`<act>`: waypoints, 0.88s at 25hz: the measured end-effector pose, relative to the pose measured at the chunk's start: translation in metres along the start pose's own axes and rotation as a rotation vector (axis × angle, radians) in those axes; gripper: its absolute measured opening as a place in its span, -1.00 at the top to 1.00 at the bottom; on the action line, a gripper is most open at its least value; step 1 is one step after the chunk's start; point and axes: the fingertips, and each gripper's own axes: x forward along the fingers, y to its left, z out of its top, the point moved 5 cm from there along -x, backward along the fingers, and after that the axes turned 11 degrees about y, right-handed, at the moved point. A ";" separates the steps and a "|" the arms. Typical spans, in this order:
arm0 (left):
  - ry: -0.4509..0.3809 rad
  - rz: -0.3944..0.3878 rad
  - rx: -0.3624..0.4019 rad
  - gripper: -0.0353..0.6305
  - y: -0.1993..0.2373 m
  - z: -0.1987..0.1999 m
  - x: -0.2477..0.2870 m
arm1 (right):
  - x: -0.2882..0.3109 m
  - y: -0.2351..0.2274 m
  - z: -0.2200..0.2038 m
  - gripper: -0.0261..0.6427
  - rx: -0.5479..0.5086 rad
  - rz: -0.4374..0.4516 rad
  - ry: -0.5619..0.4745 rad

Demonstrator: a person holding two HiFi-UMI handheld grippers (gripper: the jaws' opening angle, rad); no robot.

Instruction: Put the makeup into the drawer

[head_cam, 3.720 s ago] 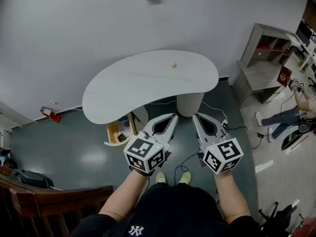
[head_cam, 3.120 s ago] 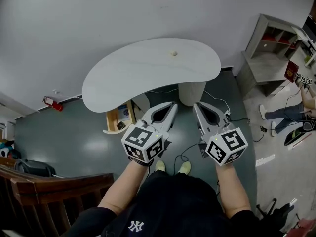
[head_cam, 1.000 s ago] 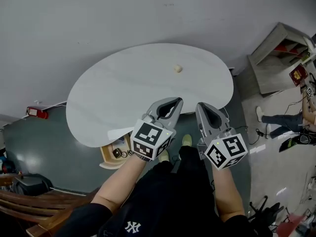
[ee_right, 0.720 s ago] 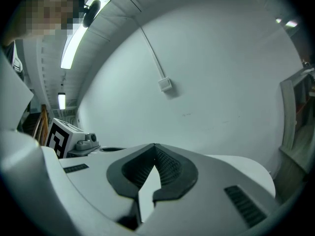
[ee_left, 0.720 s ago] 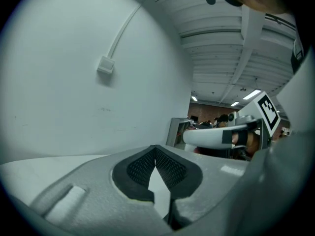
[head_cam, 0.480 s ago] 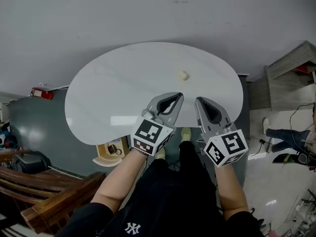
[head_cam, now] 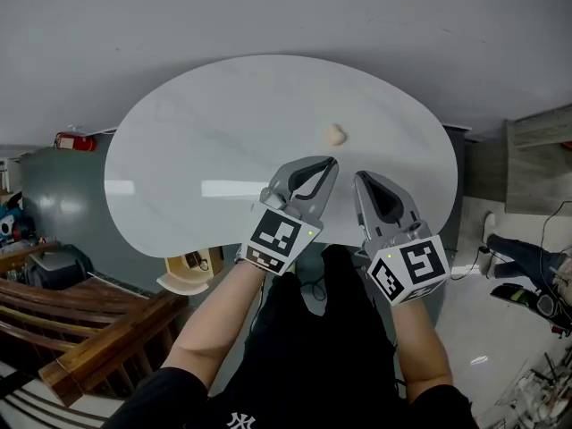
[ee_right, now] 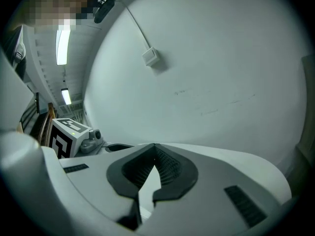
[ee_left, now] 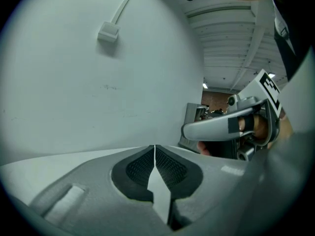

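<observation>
A small cream makeup item (head_cam: 335, 134) lies on the white rounded table (head_cam: 206, 141), right of its middle. My left gripper (head_cam: 331, 161) hangs over the table's near edge, just short of that item, with its jaws shut and nothing between them. My right gripper (head_cam: 359, 177) is beside it, also shut and empty. In the left gripper view the left gripper (ee_left: 154, 146) faces the grey wall with the table top below. The right gripper view shows the right gripper (ee_right: 155, 145) the same way. No drawer is visible.
A wooden stool or shelf (head_cam: 186, 271) stands under the table's near left edge. A brown wooden bench (head_cam: 80, 338) is at the lower left. A grey shelf unit (head_cam: 536, 164) and a person's legs (head_cam: 523, 253) are at the right. A wall box (ee_right: 150, 57) hangs on the grey wall.
The view has closed in on the table. Both grippers have moved forward and down, from before the table's edge to over it, nearer the cream item. Both stay shut.
</observation>
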 end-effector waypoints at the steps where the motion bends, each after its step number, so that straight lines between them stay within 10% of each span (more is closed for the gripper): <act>1: 0.008 0.001 0.000 0.86 0.003 -0.002 0.008 | 0.006 -0.006 -0.001 0.88 -0.002 0.002 0.005; 13: 0.096 0.007 0.019 0.83 0.030 -0.038 0.081 | 0.057 -0.061 -0.025 0.88 0.035 0.017 0.060; 22: 0.161 0.018 0.079 0.34 0.047 -0.065 0.120 | 0.085 -0.078 -0.042 0.88 0.058 0.036 0.088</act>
